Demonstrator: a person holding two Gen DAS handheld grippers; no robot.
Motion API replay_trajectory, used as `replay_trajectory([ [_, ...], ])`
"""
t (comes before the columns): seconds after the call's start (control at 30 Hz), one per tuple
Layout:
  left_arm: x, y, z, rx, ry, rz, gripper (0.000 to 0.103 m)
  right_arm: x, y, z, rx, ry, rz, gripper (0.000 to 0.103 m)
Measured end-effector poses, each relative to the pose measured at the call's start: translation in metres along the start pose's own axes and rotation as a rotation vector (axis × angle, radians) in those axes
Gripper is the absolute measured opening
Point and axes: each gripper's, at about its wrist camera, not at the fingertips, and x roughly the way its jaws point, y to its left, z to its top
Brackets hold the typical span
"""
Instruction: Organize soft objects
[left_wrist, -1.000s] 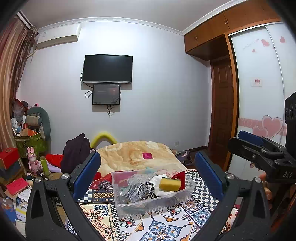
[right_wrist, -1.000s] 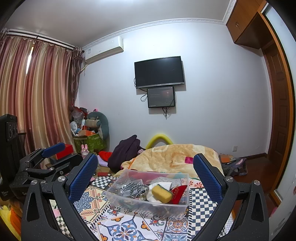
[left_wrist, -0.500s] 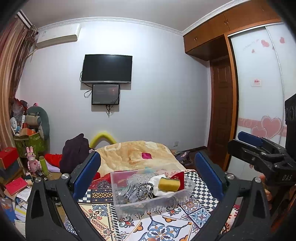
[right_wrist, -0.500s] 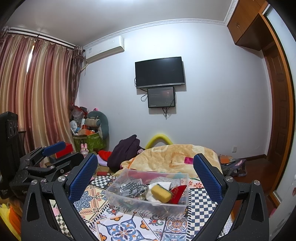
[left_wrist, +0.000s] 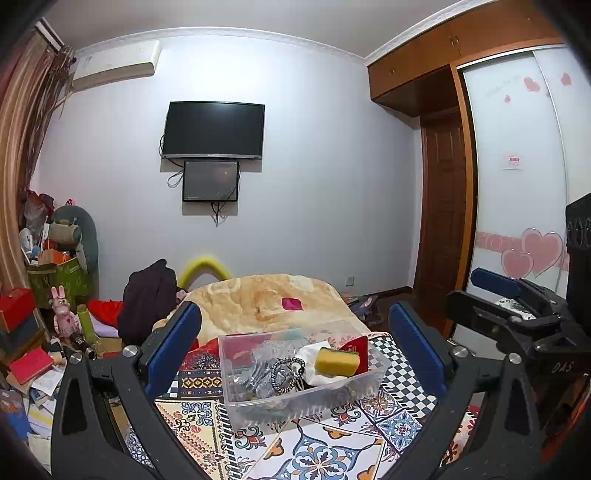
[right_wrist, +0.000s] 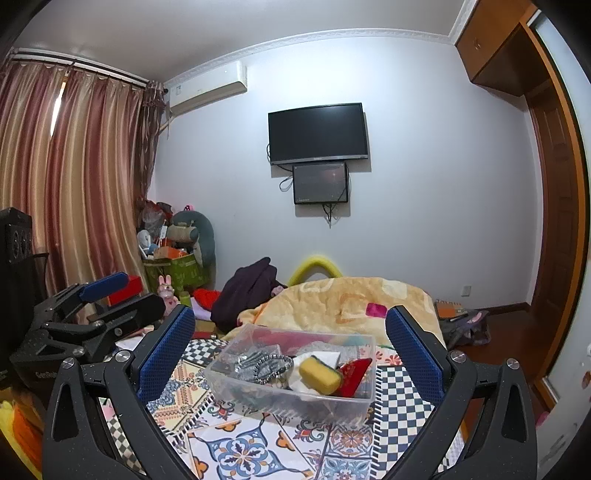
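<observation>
Sponge (left_wrist: 337, 361) — yellow, lying with a white cloth (left_wrist: 308, 352), beads and a red item in the clear bin (left_wrist: 295, 397) on the patterned cloth. Scarcely any change over the last second; both views drift slightly, so no progress shows. Left gripper (left_wrist: 293, 349) and right gripper (right_wrist: 290, 354) spread wide, empty — the bin sits ahead, between their fingers, untouched by either.
</observation>
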Motion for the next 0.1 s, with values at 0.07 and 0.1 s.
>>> replay_trajectory([
  [0.07, 0.0010, 0.0005, -0.0003, -0.004, 0.007, -0.006, 0.103, 0.0014, -0.0008, -0.0009, 0.002, 0.009, -0.003, 0.103],
  [0.1, 0.0018, 0.0005, -0.0003, -0.005, 0.008, -0.005, 0.103, 0.0024, -0.0018, -0.0016, 0.005, 0.015, -0.003, 0.103],
])
